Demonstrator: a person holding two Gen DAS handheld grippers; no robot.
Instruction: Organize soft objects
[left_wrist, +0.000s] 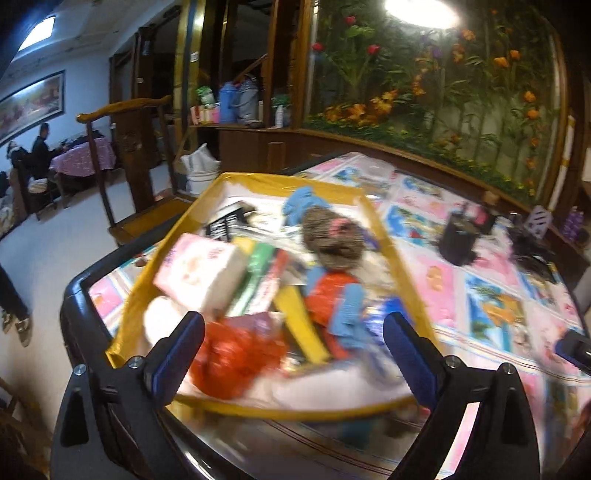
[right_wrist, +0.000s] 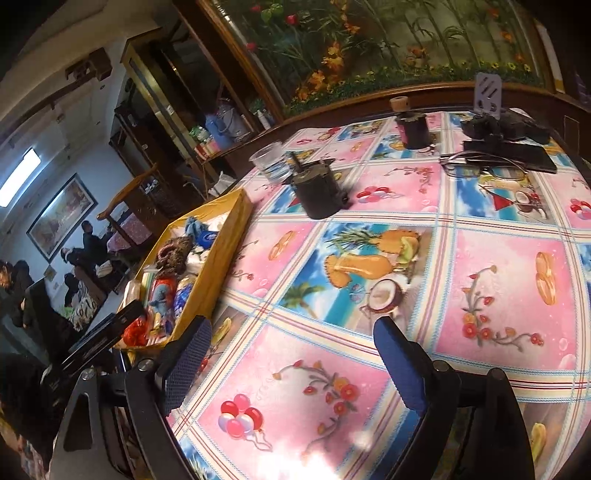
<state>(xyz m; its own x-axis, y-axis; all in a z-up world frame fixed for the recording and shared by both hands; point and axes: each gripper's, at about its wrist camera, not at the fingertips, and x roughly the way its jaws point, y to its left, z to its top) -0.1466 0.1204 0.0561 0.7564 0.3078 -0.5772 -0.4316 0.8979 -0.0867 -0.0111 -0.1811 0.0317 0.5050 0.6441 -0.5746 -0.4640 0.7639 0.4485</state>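
The left gripper (left_wrist: 293, 354) hangs over the near end of a yellow-rimmed tray (left_wrist: 258, 180), jaws spread wide with nothing between them; the right gripper (right_wrist: 291, 360), equally wide and empty, is poised above bare patterned tablecloth (right_wrist: 491, 295) just beside the tray (right_wrist: 225, 251). Soft goods lie jumbled in the tray: a red mesh puff (left_wrist: 236, 356) nearest the left fingers, a pink-and-white tissue pack (left_wrist: 201, 273) beyond it, a brown woolly toy (left_wrist: 334, 240) and a blue cloth (left_wrist: 303, 203) toward the far end, with stiffer yellow and green items mixed among them. The left view is smeared, so finer detail cannot be told. The sorting looks barely begun; a sound first pick would be the puff, lowered on squarely and pinched through its middle so neighbouring pieces are not dragged out; the open cloth under the right gripper offers a clear landing place.
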